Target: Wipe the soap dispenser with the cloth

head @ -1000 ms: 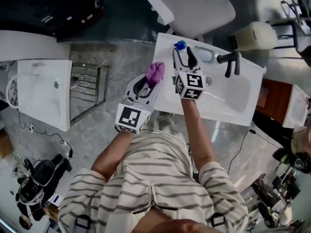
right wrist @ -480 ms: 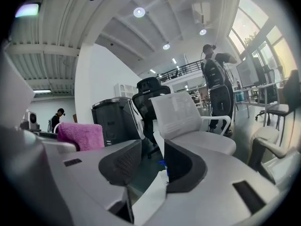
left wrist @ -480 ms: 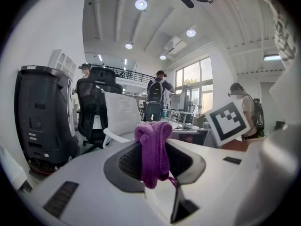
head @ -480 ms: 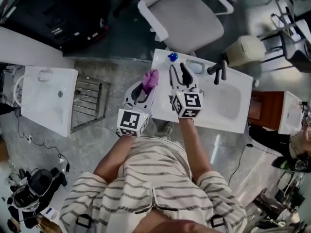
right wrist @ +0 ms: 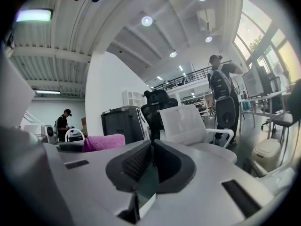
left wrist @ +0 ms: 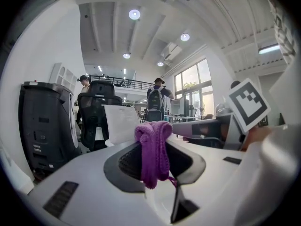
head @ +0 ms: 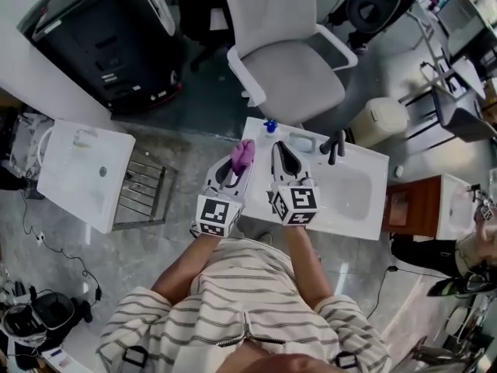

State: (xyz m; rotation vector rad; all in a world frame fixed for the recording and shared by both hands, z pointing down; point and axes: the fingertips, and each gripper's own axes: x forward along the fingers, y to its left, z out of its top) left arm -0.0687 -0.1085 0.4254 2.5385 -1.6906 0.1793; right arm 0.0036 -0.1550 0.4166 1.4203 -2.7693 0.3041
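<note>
My left tool (head: 240,160) is clamped on the purple cloth (head: 243,155); in the left gripper view the cloth hangs folded over between the two pads, bunched above them with a loose end dangling below. My right tool (head: 279,151) has just been closing, and the right gripper view shows its ribbed pads brought together with nothing between them. The two tools sit side by side and point almost level, the left one over the left edge of the white washbasin (head: 365,208) and the right one over its near left part. The purple cloth shows in the right gripper view as a pink patch off to the left of the jaws. The soap dispenser (head: 270,126), marked by its blue top, stands on the washbasin's far left corner, just beyond both tool tips and touched by neither. A pale soap dish (head: 301,141) lies on the washbasin's back rim to the right of the dispenser, and the black faucet (head: 335,143) rises from the same rim further right, above the bowl. Beyond the washbasin stands a white office chair (head: 289,61), and off its far right corner a beige bin (head: 377,120). A second white basin (head: 81,173) stands well to the washbasin's left, with a black cabinet (head: 101,29) beyond it.
</note>
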